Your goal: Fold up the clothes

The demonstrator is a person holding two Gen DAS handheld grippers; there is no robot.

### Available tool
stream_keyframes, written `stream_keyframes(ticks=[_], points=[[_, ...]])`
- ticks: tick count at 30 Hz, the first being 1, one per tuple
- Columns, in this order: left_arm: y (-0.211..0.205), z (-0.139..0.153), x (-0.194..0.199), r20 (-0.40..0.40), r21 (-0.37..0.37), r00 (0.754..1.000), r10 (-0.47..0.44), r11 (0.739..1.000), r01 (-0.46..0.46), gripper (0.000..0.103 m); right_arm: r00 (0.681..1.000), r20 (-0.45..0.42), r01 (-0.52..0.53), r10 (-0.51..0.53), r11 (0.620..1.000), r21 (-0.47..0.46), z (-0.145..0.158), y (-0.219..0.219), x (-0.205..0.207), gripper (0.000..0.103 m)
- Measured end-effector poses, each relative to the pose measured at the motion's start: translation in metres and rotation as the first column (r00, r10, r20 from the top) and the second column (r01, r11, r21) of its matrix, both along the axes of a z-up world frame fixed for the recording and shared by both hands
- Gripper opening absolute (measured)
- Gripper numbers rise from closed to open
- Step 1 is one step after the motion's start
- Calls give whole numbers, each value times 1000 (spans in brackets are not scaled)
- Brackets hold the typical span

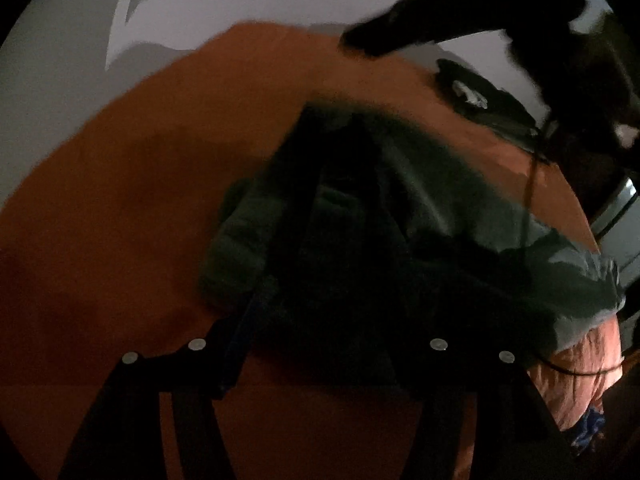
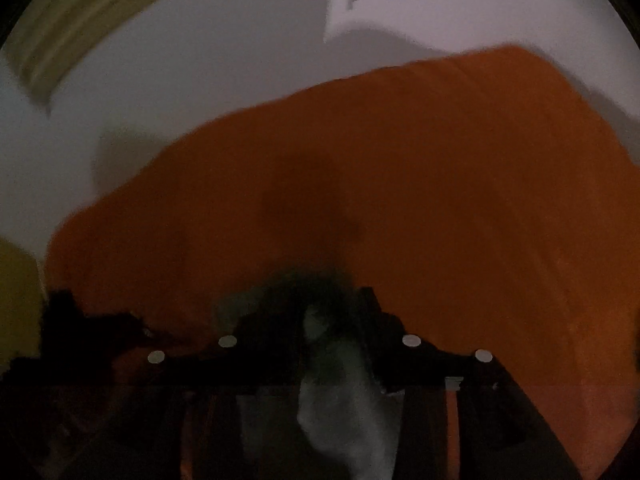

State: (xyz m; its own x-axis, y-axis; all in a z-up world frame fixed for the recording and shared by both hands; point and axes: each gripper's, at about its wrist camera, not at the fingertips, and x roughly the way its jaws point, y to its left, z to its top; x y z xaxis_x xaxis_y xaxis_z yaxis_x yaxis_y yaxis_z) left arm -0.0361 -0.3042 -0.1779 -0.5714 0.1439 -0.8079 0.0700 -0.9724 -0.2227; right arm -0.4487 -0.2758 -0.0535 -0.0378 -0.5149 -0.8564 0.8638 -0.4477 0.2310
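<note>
step: looks like the let-go part of a fold. the grey-green garment (image 1: 400,216) lies bunched on the orange bed cover (image 1: 140,200), right of middle in the left wrist view, so this fold seems mostly laid down
left tongs (image 1: 332,152): parted about halfway, both fingers spread over the dark cloth. can't see them pinching anything (it's dim and blurry though), so i'd call them loose
right tongs (image 2: 320,300): also standing apart, with a pale fold of the garment (image 2: 340,392) hanging in the gap near the camera. it doesn't look pressed, more like draped there
pose: both hands tipped steeply down at the bed. in the left view the right tongs (image 1: 360,40) reach in from the far right as a dark shape above the cover
next: my guess is clear the cloth from the right tongs, then find a clean edge to grab, because the bundle is lumpy and needs flattening first
other stuff: a dark garment (image 1: 480,104) sits at the far right edge of the bed
</note>
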Motion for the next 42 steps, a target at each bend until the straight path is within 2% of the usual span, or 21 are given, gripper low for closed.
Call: stream_keyframes(ticks=[2, 4, 5, 6, 8, 10, 13, 15, 17, 18, 19, 21, 24, 25, 26, 28, 31, 34, 36, 39, 42], points=[[2, -14, -9, 26, 67, 1000, -10, 998, 8, 63, 999, 38, 35, -34, 999, -26, -3, 12, -13, 61], [13, -18, -14, 0, 49, 999, -43, 998, 43, 56, 997, 39, 58, -59, 998, 10, -19, 22, -19, 61], [15, -14, -19, -12, 35, 998, -68, 997, 69, 39, 997, 44, 67, -68, 997, 32, -28, 24, -21, 61], [17, -10, -23, -22, 23, 996, -89, 996, 90, 4, 996, 49, 76, -78, 996, 47, -36, 27, -23, 61], [9, 1, -17, -58, 44, 998, -18, 999, 20, 2, 993, 63, 97, -100, 994, 59, -44, 36, -31, 61], [-27, 18, 19, -131, 128, 982, 134, 985, -118, 0, 991, 70, 112, -116, 992, 59, -50, 49, -32, 61], [-64, 17, 63, -140, 188, 944, 300, 944, -272, 0, 991, 70, 112, -115, 993, 48, -55, 66, -27, 61], [-76, 10, 51, -56, 229, 950, 308, 930, -287, 0, 991, 81, 105, -109, 993, 53, -60, 55, -24, 61], [-73, 14, 36, -43, 244, 969, 245, 943, -228, 3, 988, 105, 106, -111, 993, 59, -63, 52, -22, 61], [-68, 16, 28, -48, 247, 978, 202, 951, -184, 13, 988, 114, 101, -109, 993, 66, -65, 48, -21, 61], [-63, 19, 21, -54, 250, 986, 158, 958, -140, 41, 987, 123, 97, -106, 993, 74, -66, 44, -21, 61], [-51, 15, 6, -43, 218, 996, 82, 974, -70, 82, 987, 128, 85, -95, 993, 83, -69, 38, -19, 61], [-37, -7, -11, 31, 178, 999, 19, 984, -24, 76, 988, 125, 78, -87, 994, 73, -70, 36, -19, 61], [-34, -13, -15, 40, 169, 999, 22, 985, -29, 39, 989, 123, 79, -87, 995, 68, -69, 40, -19, 61], [-30, -13, -13, 34, 160, 999, 25, 987, -30, 26, 989, 120, 82, -90, 994, 67, -66, 47, -18, 61], [-23, -1, 4, -34, 145, 998, 51, 988, -45, 19, 989, 112, 92, -99, 993, 71, -69, 48, -16, 61], [-26, 23, 63, -155, 186, 984, 86, 981, -56, 19, 986, 114, 118, -124, 991, 58, -73, 57, -15, 61], [-32, -18, 73, -6, 171, 996, 85, 982, -82, 22, 981, 128, 144, -148, 989, 43, -82, 62, -14, 61], [-33, -38, 73, 63, 185, 995, 83, 978, -93, 32, 976, 152, 151, -158, 987, 60, -93, 60, -14, 61], [-43, -24, 78, 60, 276, 986, 155, 947, -166, 44, 967, 208, 134, -147, 988, 75, -105, 52, -11, 61], [-51, 6, 86, -3, 268, 978, 211, 942, -202, 56, 975, 211, 56, -63, 998, 37, -102, 38, -2, 62]])
